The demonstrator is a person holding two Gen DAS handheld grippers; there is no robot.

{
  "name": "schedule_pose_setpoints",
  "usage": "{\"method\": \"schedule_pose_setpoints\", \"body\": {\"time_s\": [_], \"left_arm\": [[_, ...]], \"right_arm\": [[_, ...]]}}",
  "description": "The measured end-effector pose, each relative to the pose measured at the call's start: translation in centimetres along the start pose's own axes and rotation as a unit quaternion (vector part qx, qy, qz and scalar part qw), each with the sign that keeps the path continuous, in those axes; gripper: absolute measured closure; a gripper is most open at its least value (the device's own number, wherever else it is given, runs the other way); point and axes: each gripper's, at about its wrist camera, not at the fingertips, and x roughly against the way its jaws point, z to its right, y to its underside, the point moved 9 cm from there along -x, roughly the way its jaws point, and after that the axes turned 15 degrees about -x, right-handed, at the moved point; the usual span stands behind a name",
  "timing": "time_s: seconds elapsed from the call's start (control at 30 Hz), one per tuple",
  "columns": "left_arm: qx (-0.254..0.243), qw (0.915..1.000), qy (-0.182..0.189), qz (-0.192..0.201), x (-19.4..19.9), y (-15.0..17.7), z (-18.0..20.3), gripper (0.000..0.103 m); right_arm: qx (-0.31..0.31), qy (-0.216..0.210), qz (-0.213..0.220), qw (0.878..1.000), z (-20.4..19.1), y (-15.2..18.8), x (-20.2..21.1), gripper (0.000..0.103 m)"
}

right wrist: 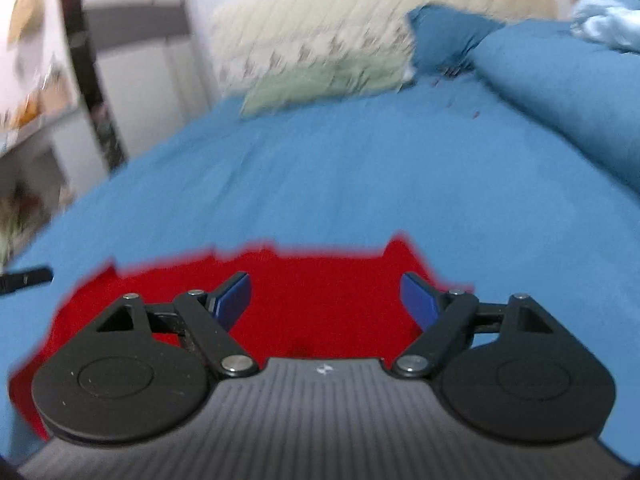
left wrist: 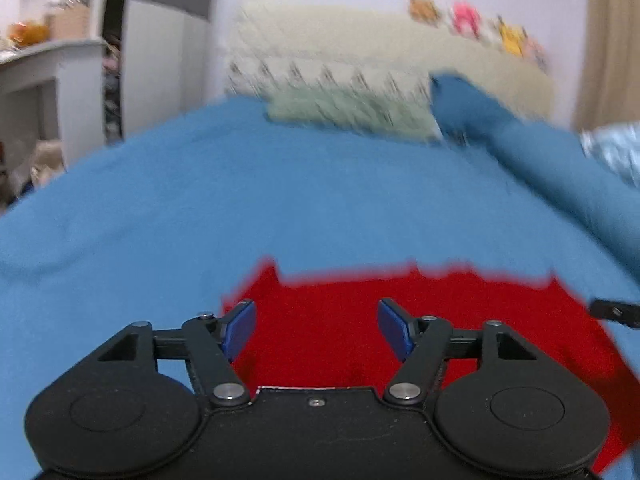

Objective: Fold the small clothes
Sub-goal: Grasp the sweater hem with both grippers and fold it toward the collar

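Blue pads [left wrist: 239, 330] of the left gripper [left wrist: 316, 330] stand wide apart with nothing between them; the right gripper [right wrist: 326, 300] is likewise spread and grips nothing; both hover low over a red garment [left wrist: 460, 312], which lies flat on the blue bedspread [left wrist: 280, 184], its far edge ragged against the blue in both views. The frames are blurred, so seams and the sort of garment cannot be told. My judgement is that the step in hand is taking hold of the near edge for a fold; to do it well each gripper should come down on its own side of the cloth, pinch the top layer only and leave the bedspread out, then lift both corners evenly so the fold falls straight. No container shows in either view; beyond the garment lie only a pale pillow [left wrist: 348, 52], a green cloth [left wrist: 344, 110] before it, and a bunched blue duvet [right wrist: 560, 92] on the right.
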Motion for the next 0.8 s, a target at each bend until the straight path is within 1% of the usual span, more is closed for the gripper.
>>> {"method": "schedule_pose_setpoints", "body": {"time_s": [0.03, 0.1, 0.13, 0.17, 0.23, 0.3, 0.37, 0.43, 0.5, 0.57, 0.6, 0.67, 0.73, 0.8], "left_arm": [[-0.006, 0.9998, -0.001, -0.02, -0.4, 1.2, 0.4, 0.031], [-0.001, 0.9984, 0.003, -0.057, -1.1, 3.5, 0.5, 0.031], [0.003, 0.9978, 0.007, -0.066, -1.2, 4.4, 0.5, 0.031], [0.0, 0.9978, 0.006, -0.066, -1.1, 4.9, 0.4, 0.031], [-0.012, 0.9979, 0.006, -0.063, -0.9, 5.2, 0.3, 0.03], [-0.012, 0.9976, 0.008, -0.067, -0.8, 5.2, 0.1, 0.03], [-0.011, 0.9972, 0.003, -0.074, -0.8, 4.8, 0.5, 0.031], [-0.027, 0.9964, 0.0, -0.08, -0.4, 4.0, 1.3, 0.031], [-0.035, 0.9971, 0.01, -0.067, 0.8, 2.8, 2.5, 0.031], [-0.044, 0.9975, 0.014, -0.052, 2.6, 1.5, 3.5, 0.031], [-0.052, 0.9975, 0.013, -0.047, 3.6, 1.0, 4.1, 0.03], [-0.071, 0.9967, 0.018, -0.035, 5.5, 0.2, 5.4, 0.025], [-0.082, 0.9958, 0.03, -0.029, 6.8, -0.1, 7.1, 0.001], [-0.084, 0.995, 0.051, -0.022, 7.7, -0.1, 8.9, 0.0]], "right_arm": [[0.009, 0.009, -0.016, 1.0, 0.1, 1.2, -0.5, 0.006], [0.007, 0.025, -0.036, 0.999, 0.7, 3.3, -1.3, 0.006], [0.004, 0.032, -0.041, 0.999, 0.9, 4.0, -1.6, 0.006], [0.003, 0.043, -0.043, 0.998, 1.4, 4.6, -1.9, 0.006], [0.019, 0.067, -0.03, 0.997, 2.2, 5.3, -1.9, 0.006], [0.03, 0.09, -0.021, 0.995, 3.1, 5.2, -2.0, 0.006], [0.011, 0.111, -0.015, 0.994, 4.1, 4.9, -1.8, 0.006], [-0.008, 0.109, -0.017, 0.994, 4.3, 4.4, -1.7, 0.006], [-0.009, 0.1, -0.01, 0.995, 3.5, 3.5, -0.7, 0.006], [-0.012, 0.086, 0.007, 0.996, 2.6, 2.6, 1.8, 0.006], [-0.015, 0.087, 0.013, 0.996, 2.5, 2.2, 3.0, 0.006], [-0.013, 0.092, 0.023, 0.995, 2.3, 1.8, 6.0, 0.006], [0.004, 0.097, 0.032, 0.995, 2.5, 1.7, 8.8, 0.005], [0.013, 0.1, 0.032, 0.994, 3.0, 2.2, 11.0, 0.005]]}}
